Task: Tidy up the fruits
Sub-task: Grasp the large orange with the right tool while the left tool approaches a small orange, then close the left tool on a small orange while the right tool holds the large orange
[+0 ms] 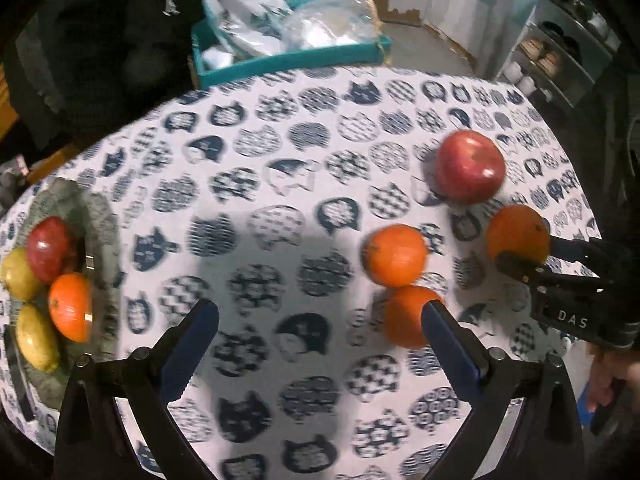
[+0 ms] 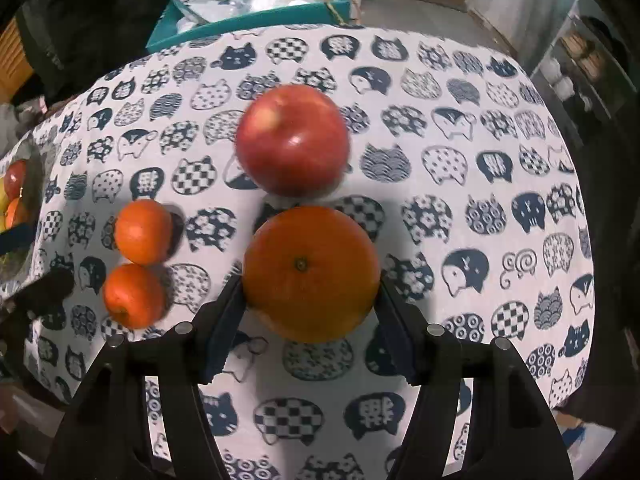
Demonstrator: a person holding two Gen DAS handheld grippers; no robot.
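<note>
My right gripper [image 2: 310,292] is shut on a large orange [image 2: 311,272], its pads pressing both sides; the same orange [image 1: 518,234] shows at the right of the left wrist view. Just beyond it a red apple [image 2: 292,140] [image 1: 470,166] rests on the cloth. Two smaller oranges [image 2: 143,231] [image 2: 133,295] lie side by side to its left. My left gripper [image 1: 320,316] hangs open above the cloth with nothing between its fingers; its right fingertip is next to the nearer small orange [image 1: 408,316]. A grey bowl [image 1: 98,216] at the left edge holds an apple, an orange and two yellow fruits.
The round table carries a white cloth with navy cat prints [image 1: 280,184]. Behind the far edge stands a teal bin [image 1: 280,62] full of plastic bags. Shelving [image 1: 560,60] with jars is at the far right. A person's hand [image 1: 608,384] shows low at the right.
</note>
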